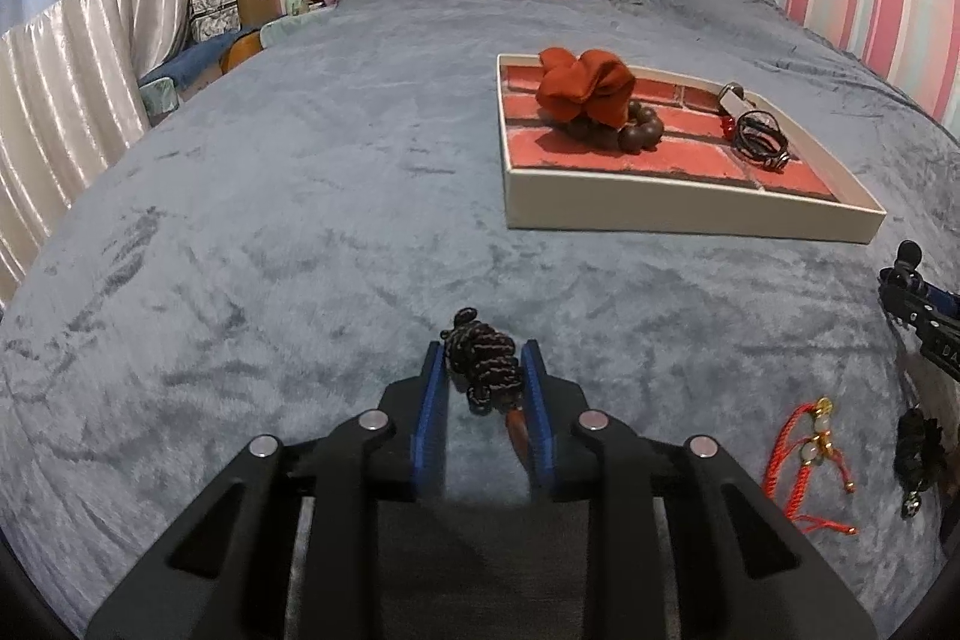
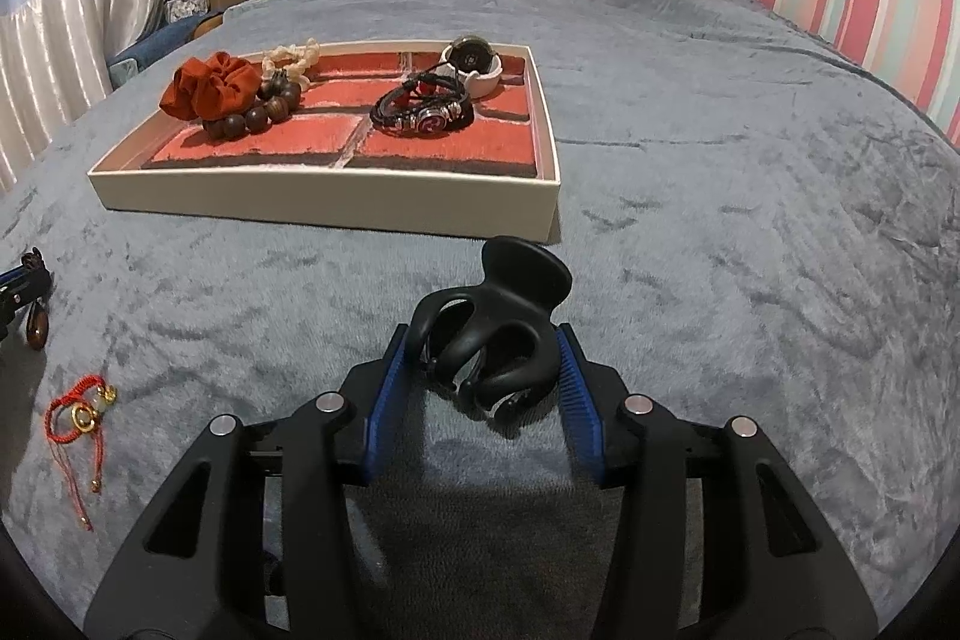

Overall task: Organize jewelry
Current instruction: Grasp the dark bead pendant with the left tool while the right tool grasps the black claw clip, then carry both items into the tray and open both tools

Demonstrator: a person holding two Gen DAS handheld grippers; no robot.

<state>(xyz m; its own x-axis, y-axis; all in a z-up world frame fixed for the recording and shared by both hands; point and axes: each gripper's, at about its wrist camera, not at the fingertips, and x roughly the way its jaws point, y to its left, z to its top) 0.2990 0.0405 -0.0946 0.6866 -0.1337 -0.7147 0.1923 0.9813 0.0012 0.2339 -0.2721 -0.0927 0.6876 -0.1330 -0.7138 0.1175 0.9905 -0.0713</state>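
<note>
Left gripper [image 1: 485,388]: ribbed blue pads clamp a dark braided cord with an amber teardrop pendant [image 1: 487,375]. Right gripper [image 2: 487,370]: pads pinch a glossy black plastic claw clip [image 2: 489,325]. Both are nearer than the tray [image 2: 336,205], a shallow cream-walled box lined in red brick pattern, on the plush grey blanket [image 2: 750,250]. A red string bracelet [image 2: 81,409] lies nearer than the tray, to its left. Inside the tray: rust scrunchie [image 2: 210,85], round wooden beads [image 2: 258,115], black leather bracelet [image 2: 423,112].
</note>
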